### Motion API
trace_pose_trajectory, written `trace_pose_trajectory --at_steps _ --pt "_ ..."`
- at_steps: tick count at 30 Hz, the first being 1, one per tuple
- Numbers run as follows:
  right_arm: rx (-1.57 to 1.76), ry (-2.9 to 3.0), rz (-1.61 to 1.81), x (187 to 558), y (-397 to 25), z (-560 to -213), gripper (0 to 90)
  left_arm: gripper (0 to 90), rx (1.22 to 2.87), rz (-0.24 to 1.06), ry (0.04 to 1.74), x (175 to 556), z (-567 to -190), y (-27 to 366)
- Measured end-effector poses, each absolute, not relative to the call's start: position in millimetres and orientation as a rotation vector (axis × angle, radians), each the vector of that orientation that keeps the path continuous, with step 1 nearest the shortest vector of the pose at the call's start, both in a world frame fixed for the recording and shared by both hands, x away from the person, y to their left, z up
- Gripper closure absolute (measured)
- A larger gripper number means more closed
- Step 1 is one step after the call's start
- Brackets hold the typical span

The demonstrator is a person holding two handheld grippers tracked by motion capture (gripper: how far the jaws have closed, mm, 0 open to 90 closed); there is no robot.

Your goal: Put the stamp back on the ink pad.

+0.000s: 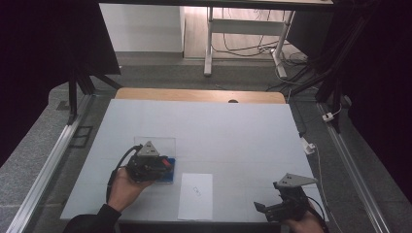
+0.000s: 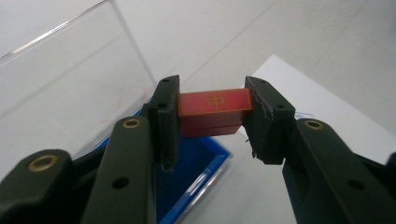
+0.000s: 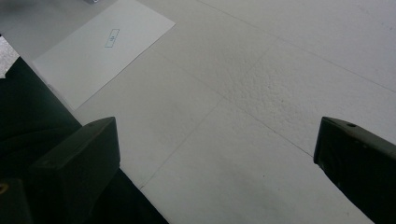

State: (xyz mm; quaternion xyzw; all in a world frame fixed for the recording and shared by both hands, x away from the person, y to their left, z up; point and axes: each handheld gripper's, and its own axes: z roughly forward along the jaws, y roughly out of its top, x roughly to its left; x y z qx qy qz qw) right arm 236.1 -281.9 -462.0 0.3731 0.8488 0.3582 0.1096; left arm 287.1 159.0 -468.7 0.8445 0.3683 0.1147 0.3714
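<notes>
Red block [image 2: 215,108] sits clamped across its long axis between my left gripper's [image 2: 212,116] jaws, above the blue tray [image 2: 205,158]. My right gripper [image 3: 217,154] hangs wide apart, empty, well away beyond the paper sheet [image 3: 100,51].

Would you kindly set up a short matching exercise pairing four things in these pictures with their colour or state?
Things:
1. left gripper
2. right gripper
3. tray
4. sheet of paper

States:
A. white, flat on the table
B. blue, beneath the held block
C. open, holding nothing
D. shut on a red block

Pairs: 1-D, 2-C, 3-B, 4-A
</notes>
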Motion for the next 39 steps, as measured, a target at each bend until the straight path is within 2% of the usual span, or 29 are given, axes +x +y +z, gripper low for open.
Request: trace_pose_trajectory --at_steps 10,22,31,39 --pt "1.097 2.496 1.054 236 -281 -462 0.3 57.6 2.168 0.349 1.025 295 -476 175" --pt "1.093 2.498 1.053 236 -281 -462 0.3 57.6 2.162 0.322 1.113 306 -489 184" --pt "1.094 2.499 1.052 236 -281 -462 0.3 57.5 2.247 0.354 1.084 310 -501 177" --pt "1.091 2.499 1.052 236 -281 -462 0.3 57.1 2.247 0.364 1.077 309 -503 176"
